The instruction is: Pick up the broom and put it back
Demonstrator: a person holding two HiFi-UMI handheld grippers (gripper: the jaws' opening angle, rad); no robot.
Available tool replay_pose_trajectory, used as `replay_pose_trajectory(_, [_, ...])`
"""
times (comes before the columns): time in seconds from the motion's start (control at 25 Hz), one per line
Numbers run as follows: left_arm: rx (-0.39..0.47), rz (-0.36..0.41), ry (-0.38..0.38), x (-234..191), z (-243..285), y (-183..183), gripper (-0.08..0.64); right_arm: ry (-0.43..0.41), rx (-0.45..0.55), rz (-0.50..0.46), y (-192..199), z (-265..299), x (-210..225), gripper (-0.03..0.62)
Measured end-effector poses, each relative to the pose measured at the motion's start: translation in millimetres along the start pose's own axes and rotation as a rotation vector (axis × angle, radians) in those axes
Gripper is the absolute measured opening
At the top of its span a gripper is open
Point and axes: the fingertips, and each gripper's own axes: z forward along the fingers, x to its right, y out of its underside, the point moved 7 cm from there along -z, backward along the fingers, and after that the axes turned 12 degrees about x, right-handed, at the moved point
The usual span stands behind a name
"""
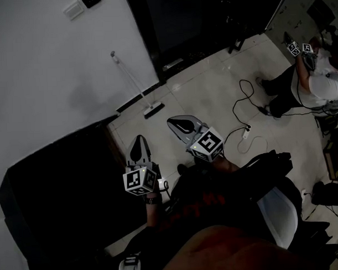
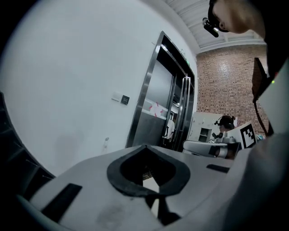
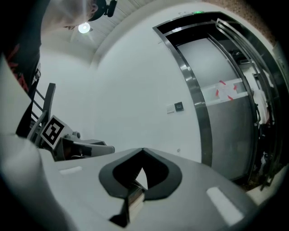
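The broom [image 1: 133, 86] leans against the white wall, its thin pale handle slanting down to a flat head [image 1: 154, 110] on the tiled floor. Both grippers hang above the floor short of it, pointing toward the wall. My left gripper [image 1: 139, 138] is shut with nothing in it, its tips meeting [image 2: 144, 145]. My right gripper [image 1: 171, 122] sits a little closer to the broom head, also shut and empty [image 3: 143, 149]. The top of the broom handle [image 2: 106, 140] shows small against the wall in the left gripper view.
Dark metal elevator doors [image 1: 198, 20] stand right of the broom. A black cabinet [image 1: 60, 185] fills the left. A cable [image 1: 245, 109] trails across the tiles toward another person [image 1: 316, 85] at the far right. A white chair [image 1: 279, 208] stands by my right side.
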Motion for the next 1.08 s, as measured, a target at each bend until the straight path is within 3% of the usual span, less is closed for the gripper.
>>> replay_pose_trajectory(0.24, [0.028, 0.012, 0.047, 39, -1, -10, 0.005, 0.03, 0.045, -0.036, -26, -18, 10, 0.0])
replay_pose_trajectory(0.48, [0.017, 0.009, 0.09, 51, -2, -8, 0.005, 0.021, 0.025, -0.023, -20, -32, 7, 0.0])
replay_pose_trajectory(0.84, [0.022, -0.029, 0.106, 17, -23, -3, 0.005, 0.011, -0.015, 0.0, -1, -13, -16, 0.0])
replay_pose_trajectory(1.08, [0.008, 0.003, 0.076, 1, -49, 5, 0.005, -0.017, -0.027, -0.017, 8, -14, -33, 0.0])
